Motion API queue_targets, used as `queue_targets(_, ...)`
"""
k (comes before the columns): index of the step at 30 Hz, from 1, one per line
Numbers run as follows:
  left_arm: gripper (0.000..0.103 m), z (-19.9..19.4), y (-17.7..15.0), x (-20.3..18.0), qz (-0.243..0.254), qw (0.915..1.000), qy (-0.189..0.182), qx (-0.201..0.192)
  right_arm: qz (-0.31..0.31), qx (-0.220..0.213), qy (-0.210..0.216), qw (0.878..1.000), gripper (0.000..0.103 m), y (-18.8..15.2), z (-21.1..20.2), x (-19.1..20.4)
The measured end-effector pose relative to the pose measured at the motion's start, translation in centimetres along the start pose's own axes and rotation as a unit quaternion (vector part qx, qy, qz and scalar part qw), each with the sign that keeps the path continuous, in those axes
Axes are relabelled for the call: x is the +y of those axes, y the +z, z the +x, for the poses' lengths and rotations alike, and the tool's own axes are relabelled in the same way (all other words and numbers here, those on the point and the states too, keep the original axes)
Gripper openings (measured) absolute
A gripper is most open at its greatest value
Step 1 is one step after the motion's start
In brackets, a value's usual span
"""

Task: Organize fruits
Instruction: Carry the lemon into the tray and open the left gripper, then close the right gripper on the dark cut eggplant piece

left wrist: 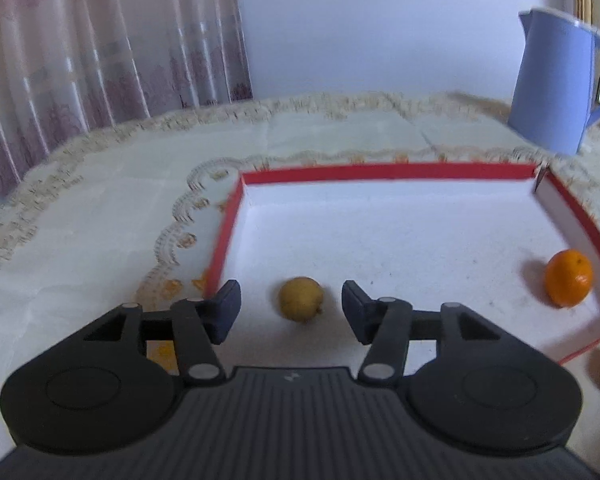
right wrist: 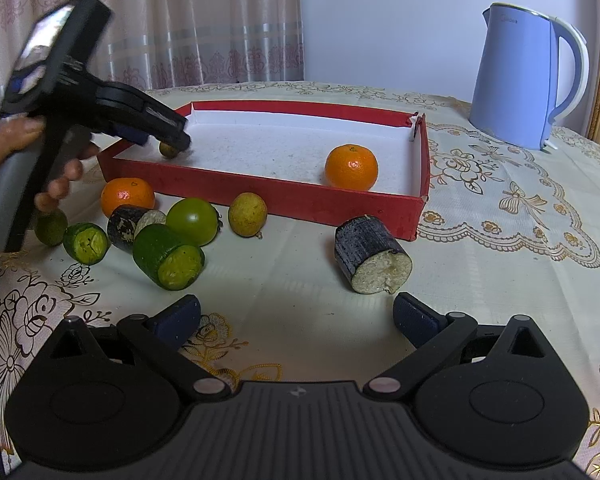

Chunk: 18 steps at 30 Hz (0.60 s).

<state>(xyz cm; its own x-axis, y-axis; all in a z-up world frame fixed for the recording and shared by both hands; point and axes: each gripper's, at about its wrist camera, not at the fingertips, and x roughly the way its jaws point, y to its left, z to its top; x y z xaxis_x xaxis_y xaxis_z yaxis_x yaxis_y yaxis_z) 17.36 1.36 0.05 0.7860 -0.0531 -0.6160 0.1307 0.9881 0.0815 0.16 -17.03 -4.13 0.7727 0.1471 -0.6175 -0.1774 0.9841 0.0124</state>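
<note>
A red tray (left wrist: 388, 171) (right wrist: 292, 200) with a white floor lies on the tablecloth. My left gripper (left wrist: 292, 312) (right wrist: 174, 141) is open over its near left corner. A small yellow fruit (left wrist: 301, 299) (right wrist: 168, 149) rests on the tray floor between the fingers, clear of both pads. An orange (left wrist: 569, 278) (right wrist: 351, 167) sits at the tray's right side. My right gripper (right wrist: 296, 320) hangs open over bare cloth with nothing in it. In front of the tray lie another orange (right wrist: 128, 196), a green round fruit (right wrist: 192, 220) and a yellow fruit (right wrist: 247, 214).
Cucumber chunks (right wrist: 168, 256) (right wrist: 86, 243), eggplant pieces (right wrist: 372, 260) (right wrist: 134, 224) and a small green fruit (right wrist: 51, 227) lie among the loose fruit. A blue kettle (right wrist: 520, 80) (left wrist: 560, 80) stands at the back right. A hand (right wrist: 56, 184) holds the left gripper. A curtain hangs behind.
</note>
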Motion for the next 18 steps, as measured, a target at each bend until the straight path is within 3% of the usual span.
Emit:
queue_targets(4,0.078,-4.5,-1.4,1.0,-0.014,0.9983,-0.002,-0.056,0.0,0.0,0.0,1.0,0.103,0.0,0.0,0.1)
queue_targets(8,0.084,-9.2,-4.6,1.4,-0.001,0.9952,-0.021,-0.096,0.0,0.0,0.0,1.0,0.103,0.0,0.0,0.0)
queue_targets(13,0.087,-12.0,-9.5,1.0,0.012,0.9951,-0.038,-0.09,0.0,0.0,0.0,1.0,0.103,0.0,0.0,0.0)
queue_targets(18,0.088,-12.3,-12.1,0.3,0.019,0.9963,-0.034,-0.076,0.0,0.0,0.0,1.0,0.103,0.0,0.0,0.0)
